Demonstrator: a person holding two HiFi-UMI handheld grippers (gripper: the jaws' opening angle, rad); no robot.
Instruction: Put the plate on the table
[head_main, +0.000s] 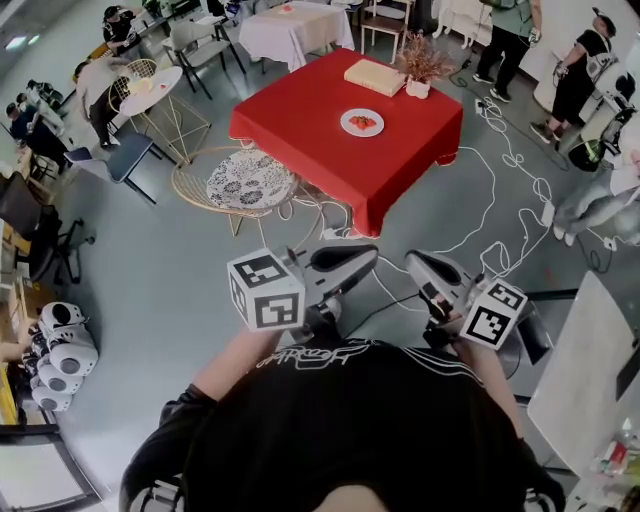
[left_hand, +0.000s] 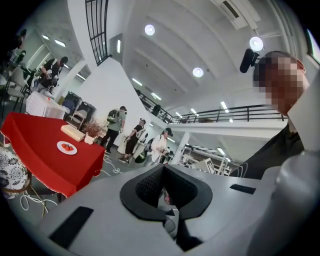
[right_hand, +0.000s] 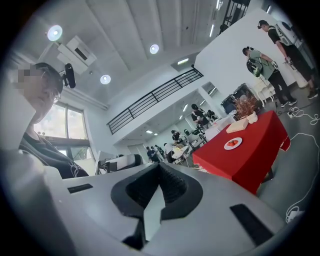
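Note:
A white plate (head_main: 362, 122) with red strawberries on it rests near the middle of a table with a red cloth (head_main: 300, 120), some distance ahead of me. The plate (left_hand: 66, 147) lies far left in the left gripper view, and the same plate (right_hand: 233, 143) shows at right in the right gripper view. Both grippers are held close to my chest, far from the table. My left gripper (head_main: 368, 256) is shut with nothing in it, its tip (left_hand: 162, 170) angled upward. My right gripper (head_main: 414, 262) also looks shut and empty, with its tip (right_hand: 160, 167) raised.
A wooden box (head_main: 375, 76) and a pot of dried flowers (head_main: 420, 62) stand at the table's far side. A wicker chair with a patterned cushion (head_main: 250, 180) sits at its left corner. White cables (head_main: 490, 200) trail over the grey floor. Several people (head_main: 510, 40) stand beyond.

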